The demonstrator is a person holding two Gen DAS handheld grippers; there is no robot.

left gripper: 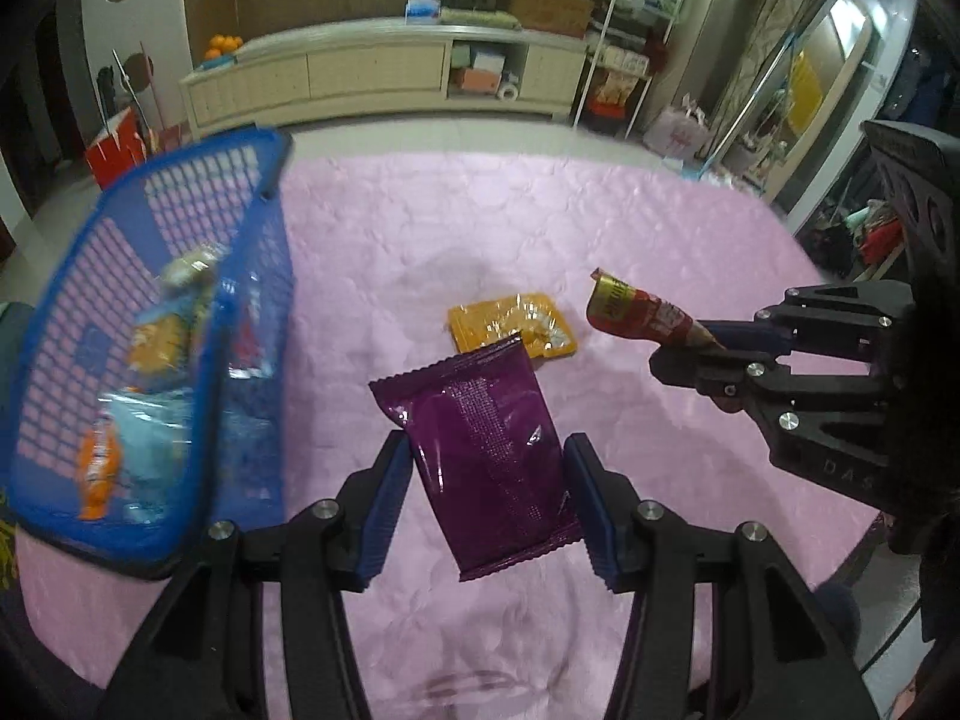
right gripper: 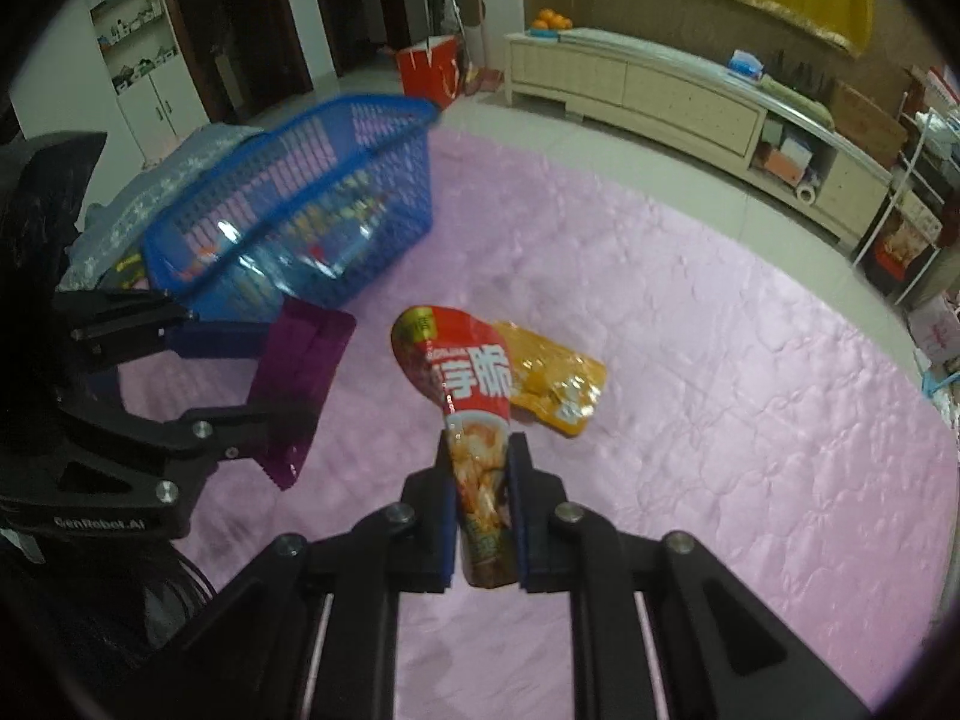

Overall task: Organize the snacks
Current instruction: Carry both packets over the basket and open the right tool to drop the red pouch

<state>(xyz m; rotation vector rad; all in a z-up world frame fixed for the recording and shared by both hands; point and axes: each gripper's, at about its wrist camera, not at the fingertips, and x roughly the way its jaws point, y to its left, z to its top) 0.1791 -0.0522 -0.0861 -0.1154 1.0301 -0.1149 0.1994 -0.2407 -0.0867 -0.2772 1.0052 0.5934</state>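
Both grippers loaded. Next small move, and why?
Probably swing the left gripper left over the blue basket and release. It already holds the purple packet beside the basket, where snacks already lie; the right gripper with the red packet is farther off.

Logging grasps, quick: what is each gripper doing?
Left gripper: closed on the purple packet.
Right gripper: closed on the red packet.

A long cream cabinet (left gripper: 384,75) lines the far wall, oranges (left gripper: 223,46) at its left end, a red bag (left gripper: 117,147) nearby on the floor.
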